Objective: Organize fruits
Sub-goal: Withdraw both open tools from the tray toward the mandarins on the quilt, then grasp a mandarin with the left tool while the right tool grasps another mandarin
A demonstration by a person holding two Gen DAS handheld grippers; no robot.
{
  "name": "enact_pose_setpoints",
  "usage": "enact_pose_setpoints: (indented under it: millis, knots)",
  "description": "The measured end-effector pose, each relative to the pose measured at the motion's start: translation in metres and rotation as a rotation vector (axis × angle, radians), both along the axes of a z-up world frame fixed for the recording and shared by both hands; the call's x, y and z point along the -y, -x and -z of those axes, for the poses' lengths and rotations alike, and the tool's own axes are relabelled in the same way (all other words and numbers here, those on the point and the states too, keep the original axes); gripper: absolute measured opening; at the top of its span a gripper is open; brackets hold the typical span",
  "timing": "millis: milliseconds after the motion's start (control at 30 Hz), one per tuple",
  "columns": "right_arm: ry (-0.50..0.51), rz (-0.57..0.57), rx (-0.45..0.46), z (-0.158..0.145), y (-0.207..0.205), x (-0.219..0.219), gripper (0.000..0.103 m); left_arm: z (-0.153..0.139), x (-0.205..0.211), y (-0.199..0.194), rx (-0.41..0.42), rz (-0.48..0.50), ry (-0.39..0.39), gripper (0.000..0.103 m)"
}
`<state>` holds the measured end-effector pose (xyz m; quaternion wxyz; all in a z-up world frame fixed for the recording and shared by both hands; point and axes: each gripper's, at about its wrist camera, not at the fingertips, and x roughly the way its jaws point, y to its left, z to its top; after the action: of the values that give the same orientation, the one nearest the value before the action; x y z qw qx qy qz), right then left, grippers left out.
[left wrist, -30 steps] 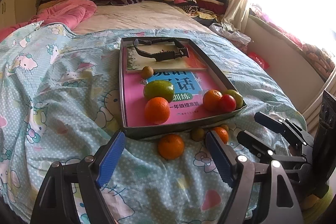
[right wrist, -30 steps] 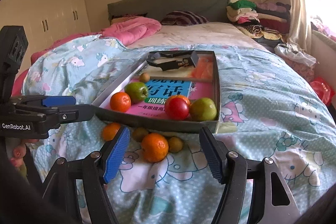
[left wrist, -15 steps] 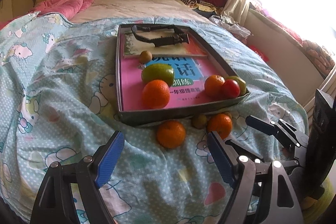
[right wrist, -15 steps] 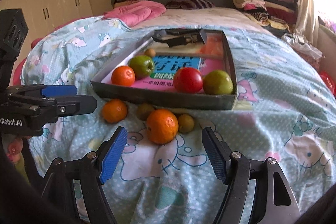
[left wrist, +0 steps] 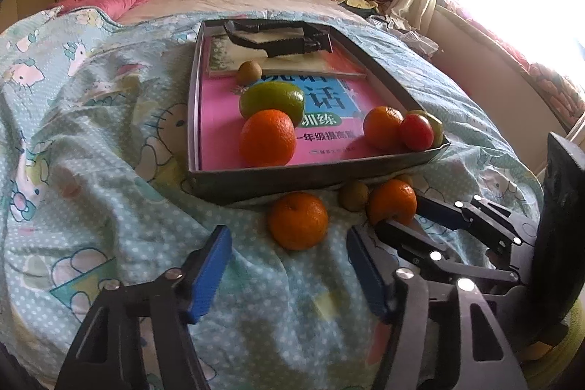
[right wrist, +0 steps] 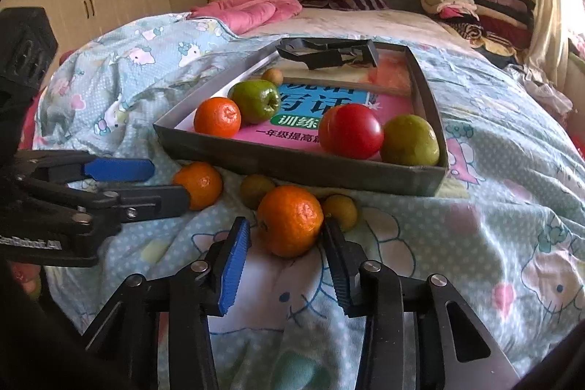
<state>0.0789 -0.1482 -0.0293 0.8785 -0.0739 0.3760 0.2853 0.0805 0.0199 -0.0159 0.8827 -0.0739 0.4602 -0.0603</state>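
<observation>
A grey tray lies on the bed and holds two oranges, two green fruits, a red fruit and a small brown one. In front of it, on the quilt, lie two oranges and small brown fruits. My left gripper is closing, and the left orange sits just ahead of its tips, untouched. The jaws of my right gripper are also closing around the right orange. A gap shows at its left pad.
Books and a black clamp-like tool fill the tray's far end. The quilt is rumpled, with folds left of the tray. A pink duvet and pillows lie by the headboard, folded clothes at the far right.
Both grippers have sunk toward the quilt and closed in on the two loose oranges. Both pairs of jaws have narrowed, the right pair more.
</observation>
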Motion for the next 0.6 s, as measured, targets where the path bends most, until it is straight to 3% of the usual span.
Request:
enact_pose_setpoints:
  millis: [233, 433, 600]
  knots:
    - [0.015, -0.042, 0.031, -0.001, -0.001, -0.010, 0.042, 0.007, 0.000, -0.005, -0.016, 0.000, 0.007, 0.053]
    - [0.104, -0.082, 0.078, 0.006, 0.002, -0.027, 0.040, 0.009, 0.003, -0.010, -0.020, 0.000, 0.001, 0.049]
    - [0.031, -0.051, 0.048, 0.002, 0.001, -0.010, 0.040, 0.012, 0.009, -0.016, -0.021, 0.006, -0.006, 0.039]
